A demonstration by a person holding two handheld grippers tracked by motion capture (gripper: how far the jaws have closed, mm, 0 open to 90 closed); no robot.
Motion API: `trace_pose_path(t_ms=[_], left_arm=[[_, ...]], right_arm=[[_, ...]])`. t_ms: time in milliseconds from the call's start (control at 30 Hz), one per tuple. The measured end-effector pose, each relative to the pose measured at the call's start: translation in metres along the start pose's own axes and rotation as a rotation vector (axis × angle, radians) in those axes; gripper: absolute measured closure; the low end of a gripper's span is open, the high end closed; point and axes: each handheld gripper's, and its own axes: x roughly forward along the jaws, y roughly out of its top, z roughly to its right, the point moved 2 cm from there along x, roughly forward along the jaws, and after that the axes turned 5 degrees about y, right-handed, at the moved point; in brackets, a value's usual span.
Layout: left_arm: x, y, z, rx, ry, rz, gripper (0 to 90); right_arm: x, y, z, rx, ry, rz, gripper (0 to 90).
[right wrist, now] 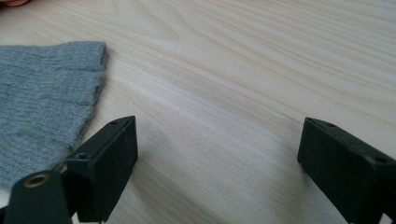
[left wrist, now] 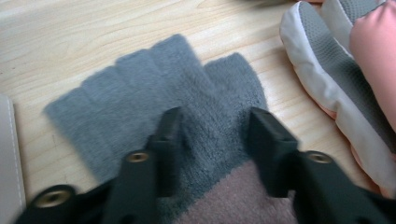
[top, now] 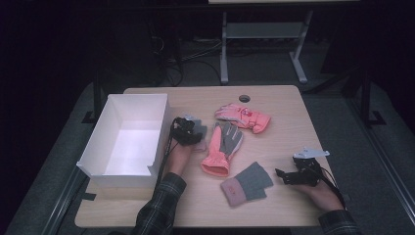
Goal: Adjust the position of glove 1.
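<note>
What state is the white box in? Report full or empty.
Empty. The white box shows only its bare white floor and walls in the high view, with all gloves outside it.

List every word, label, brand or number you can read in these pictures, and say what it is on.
None can be read.
Far pink glove: a small dark mark, perhaps a logo, too small and blurred to read.
White box, grey knit gloves, table: no lettering seen.

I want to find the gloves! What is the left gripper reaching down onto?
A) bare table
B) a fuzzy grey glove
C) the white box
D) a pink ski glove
B: in the left gripper view the left gripper has its two jaws set apart on a fuzzy grey glove, with the pink ski glove off to the side.
</note>
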Motion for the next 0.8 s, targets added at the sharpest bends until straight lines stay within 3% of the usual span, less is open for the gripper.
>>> trace_pose_path(t_ms=[100, 200, 600, 800], left_arm=[[0.0, 0.0, 0.001, -0.008, -0.012, -0.003, 74.4], [-0.001, 0.001, 0.0, -0.019, -0.022, -0.004, 77.4], [-0.01, 0.01, 0.0, -0.025, -0.062, 0.011, 78.3], [-0.027, 0.023, 0.001, -0.014, -0.081, 0.05, 78.3]], right_arm=[[0.0, 0.0, 0.0, 0.0, 0.0, 0.0, 11.5], [0.0, 0.0, 0.0, 0.0, 0.001, 0.0, 11.5], [0.0, 0.0, 0.0, -0.001, 0.003, -0.001, 11.1], [0.0, 0.0, 0.0, -0.001, 0.003, 0.0, 11.1]])
